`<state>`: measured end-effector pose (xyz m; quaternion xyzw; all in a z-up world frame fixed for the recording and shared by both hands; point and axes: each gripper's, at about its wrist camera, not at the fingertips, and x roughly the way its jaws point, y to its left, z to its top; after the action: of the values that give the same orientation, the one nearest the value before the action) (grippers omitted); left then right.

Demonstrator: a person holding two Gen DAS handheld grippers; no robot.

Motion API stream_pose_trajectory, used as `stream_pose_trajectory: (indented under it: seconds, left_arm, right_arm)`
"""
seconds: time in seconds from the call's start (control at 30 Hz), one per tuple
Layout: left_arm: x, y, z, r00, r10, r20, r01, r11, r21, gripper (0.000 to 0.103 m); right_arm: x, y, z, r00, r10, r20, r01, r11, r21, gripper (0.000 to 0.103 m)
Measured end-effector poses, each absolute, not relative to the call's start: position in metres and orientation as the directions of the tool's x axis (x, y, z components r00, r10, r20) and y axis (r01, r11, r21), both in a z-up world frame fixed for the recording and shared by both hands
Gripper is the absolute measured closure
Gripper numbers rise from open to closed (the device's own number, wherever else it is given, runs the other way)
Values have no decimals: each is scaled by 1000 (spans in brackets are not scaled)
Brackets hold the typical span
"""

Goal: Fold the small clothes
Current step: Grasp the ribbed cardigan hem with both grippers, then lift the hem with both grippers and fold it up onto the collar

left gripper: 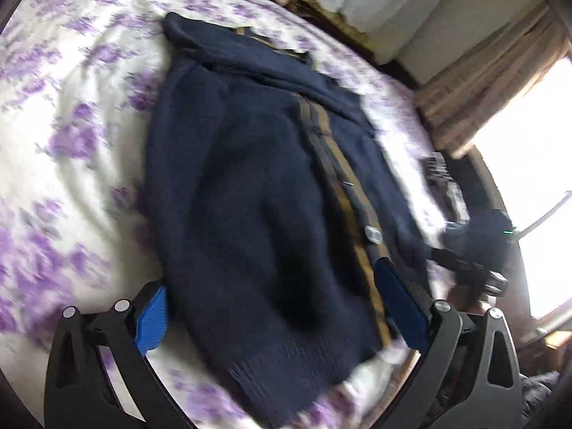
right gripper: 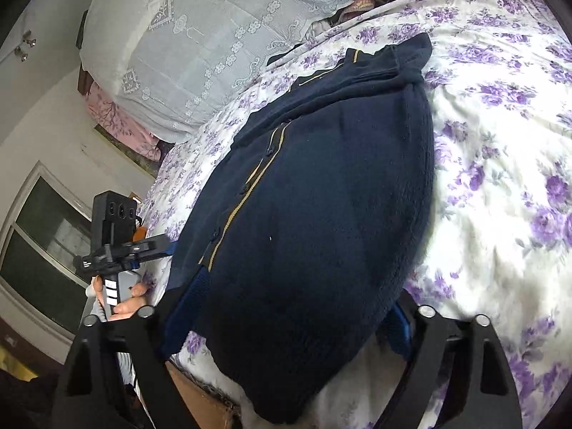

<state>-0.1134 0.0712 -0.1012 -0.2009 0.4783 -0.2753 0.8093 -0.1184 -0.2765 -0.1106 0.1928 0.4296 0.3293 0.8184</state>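
Note:
A navy knitted cardigan (left gripper: 250, 186) with tan stripes along its button placket lies flat on the floral bed sheet (left gripper: 71, 107), its sleeves folded across the far end. My left gripper (left gripper: 277, 312) is open over the near hem, one blue pad at each side of the cloth. In the right wrist view the same cardigan (right gripper: 321, 214) fills the middle. My right gripper (right gripper: 291, 318) stands open astride its near end, and the cloth hides part of both pads. The left gripper (right gripper: 121, 246), held by a hand, shows at the cardigan's left edge.
The white sheet with purple flowers (right gripper: 500, 143) spreads wide beside the cardigan. A lace-covered pile of bedding (right gripper: 214, 35) lies at the bed's head. A bright window (left gripper: 536, 143) with a beige curtain (left gripper: 482, 82) is beyond the bed's edge.

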Motion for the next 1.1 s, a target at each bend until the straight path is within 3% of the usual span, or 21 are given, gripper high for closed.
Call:
stream_pose_trajectory:
  seconds: [0.07,0.13,0.23,0.3,0.33,0.37,0.43,0.73,1.1]
  left_arm:
    - [-121,64,-100,385,-640,-665,285,768,-574,31]
    - [-119,53,-105,390,-572,-721,278,820,-500,40]
    - [-118,61,-106,399,-574,-715,250,818,-518,51]
    - [-119,68,-108,404,-580,-707,216,812,-543,64]
    - [-119,70,-108,406,-583,-704,210,809,-549,67]
    - [-120,72,-106,412,-579,-704,206,811,-547,76]
    - [-122,72,-96,443,-556,-703,216,827,-518,95]
    - [-99,63,-46,553,-526,-646,299,849,-435,97]
    - [-38,67,-22,608,-511,-608,251,850,-463,97]
  right_arm:
    - [-122,-279,-112,416,701,-579,-369,712,597,34]
    - [-121,-283,-115,418,703,-575,-351,709,611,40]
    - [-120,-285,-117,417,703,-576,-342,708,618,50]
    - [-120,-284,-118,413,704,-578,-340,708,619,64]
    - [-120,-283,-119,410,702,-583,-334,710,620,77]
    - [-120,-283,-119,412,695,-590,-328,717,616,85]
    - [-121,-282,-113,428,683,-592,-325,727,605,88]
    - [-97,-274,-63,501,698,-511,-368,706,605,88]
    - [-31,-291,-42,581,712,-394,-272,626,731,88]
